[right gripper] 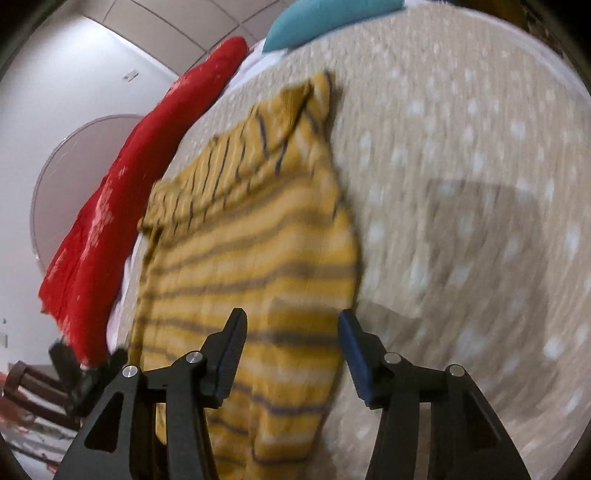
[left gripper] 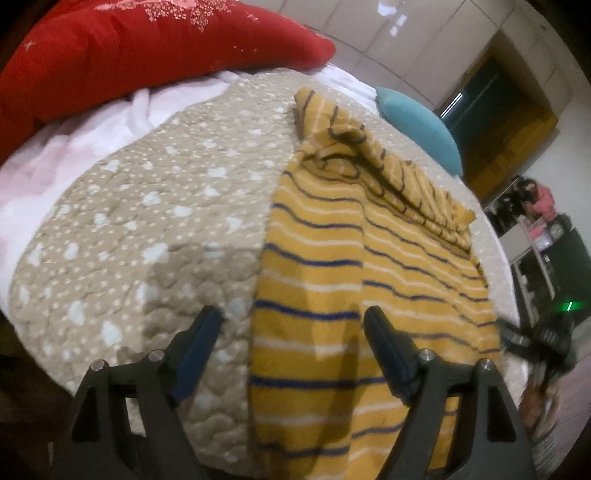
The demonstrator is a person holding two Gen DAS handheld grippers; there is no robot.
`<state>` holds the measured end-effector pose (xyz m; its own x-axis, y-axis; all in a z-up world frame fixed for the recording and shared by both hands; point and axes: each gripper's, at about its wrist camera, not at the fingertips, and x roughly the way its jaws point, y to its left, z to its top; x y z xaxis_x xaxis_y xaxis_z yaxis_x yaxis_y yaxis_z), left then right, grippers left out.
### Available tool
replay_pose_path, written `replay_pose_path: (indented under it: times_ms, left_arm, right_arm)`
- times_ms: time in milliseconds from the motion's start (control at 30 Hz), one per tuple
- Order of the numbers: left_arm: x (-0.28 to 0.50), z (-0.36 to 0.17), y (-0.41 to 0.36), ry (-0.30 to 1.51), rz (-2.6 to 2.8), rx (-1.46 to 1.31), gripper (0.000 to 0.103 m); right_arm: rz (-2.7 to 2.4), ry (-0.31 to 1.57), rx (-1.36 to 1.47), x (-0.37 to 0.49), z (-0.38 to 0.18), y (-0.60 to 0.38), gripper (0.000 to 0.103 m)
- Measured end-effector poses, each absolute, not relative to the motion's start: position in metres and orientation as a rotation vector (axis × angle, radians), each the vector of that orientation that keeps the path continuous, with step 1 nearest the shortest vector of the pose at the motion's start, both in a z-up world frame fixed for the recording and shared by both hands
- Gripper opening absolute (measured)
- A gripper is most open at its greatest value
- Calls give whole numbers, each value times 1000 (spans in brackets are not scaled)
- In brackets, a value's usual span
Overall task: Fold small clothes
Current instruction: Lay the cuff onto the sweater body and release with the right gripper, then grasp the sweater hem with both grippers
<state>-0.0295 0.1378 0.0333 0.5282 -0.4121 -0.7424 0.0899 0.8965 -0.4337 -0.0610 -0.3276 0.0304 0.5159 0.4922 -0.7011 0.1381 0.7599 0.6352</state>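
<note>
A small mustard-yellow garment with navy and white stripes (left gripper: 332, 280) lies spread on a beige spotted quilt (left gripper: 147, 221), its sleeves folded in over the body at the far end. My left gripper (left gripper: 293, 319) is open and empty, hovering over the garment's left edge near its hem. In the right wrist view the same garment (right gripper: 251, 266) lies lengthwise, blurred. My right gripper (right gripper: 293, 321) is open and empty, above the garment's right edge near the hem. The other gripper (left gripper: 532, 336) shows at the garment's right side in the left wrist view.
A red pillow (left gripper: 147, 51) lies at the far left of the bed, and a teal cushion (left gripper: 421, 125) at the far right. White bedding (left gripper: 55, 155) borders the quilt. Wardrobe doors (left gripper: 406, 33) and shelves (left gripper: 546, 236) stand beyond the bed. A chair (right gripper: 26, 391) stands beside it.
</note>
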Motion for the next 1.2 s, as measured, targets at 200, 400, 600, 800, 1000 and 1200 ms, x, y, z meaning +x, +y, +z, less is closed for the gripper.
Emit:
replay_pose_path:
  times_ms: [200, 400, 600, 800, 1000, 1200]
  left_arm:
    - [-44, 29, 135, 1008, -375, -410, 34]
    - [-70, 22, 140, 989, -403, -496, 54]
    - [-97, 15, 126, 989, -432, -461, 78]
    - [-111, 6, 115, 1013, -430, -386, 76]
    - [-108, 4, 127, 1070, -368, -408, 13]
    - [-123, 47, 133, 1007, -425, -417, 9]
  right_arm:
    - [308, 954, 770, -98, 25, -313, 58]
    - [467, 947, 993, -133, -5, -309, 56]
    - [521, 967, 943, -162, -6, -278, 56]
    - [487, 983, 874, -165, -8, -249, 56]
    - [345, 1001, 780, -163, -9, -242, 17]
    - [406, 953, 829, -179, 12, -262, 13]
